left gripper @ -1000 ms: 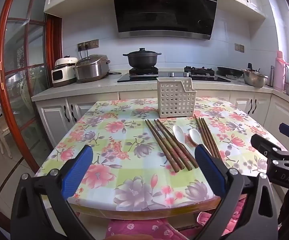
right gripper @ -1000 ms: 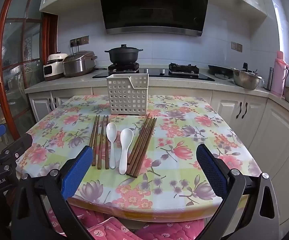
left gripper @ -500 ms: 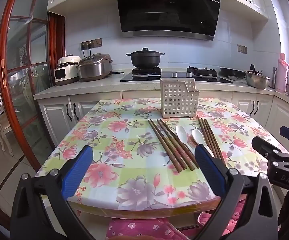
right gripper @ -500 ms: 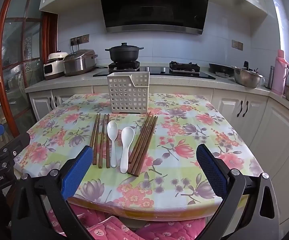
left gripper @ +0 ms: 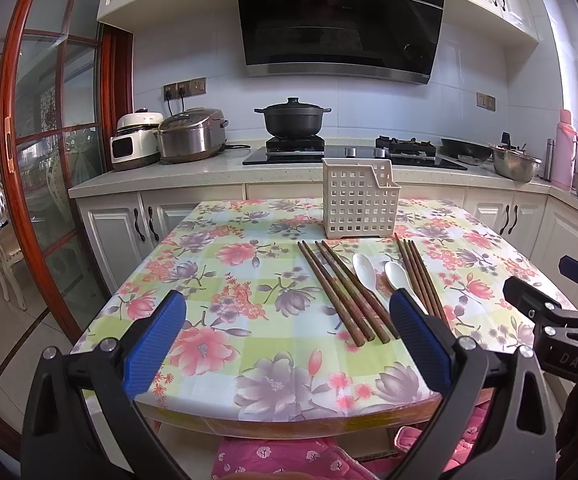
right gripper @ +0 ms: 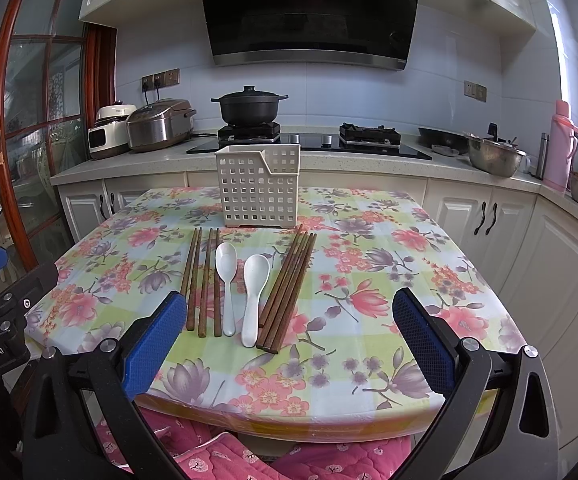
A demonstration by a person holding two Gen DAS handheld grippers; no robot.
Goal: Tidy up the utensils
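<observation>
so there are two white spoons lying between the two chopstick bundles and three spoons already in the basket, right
Not quite. The two white spoons do lie between the chopstick bundles, but the right wrist view shows nothing standing in the white basket; all utensils are on the table.

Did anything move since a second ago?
Only the cameras: both views shifted slightly. Nothing was grabbed or dropped. The left gripper and right gripper stay open and empty. The chopsticks, spoons and white basket lie where they were.
</observation>
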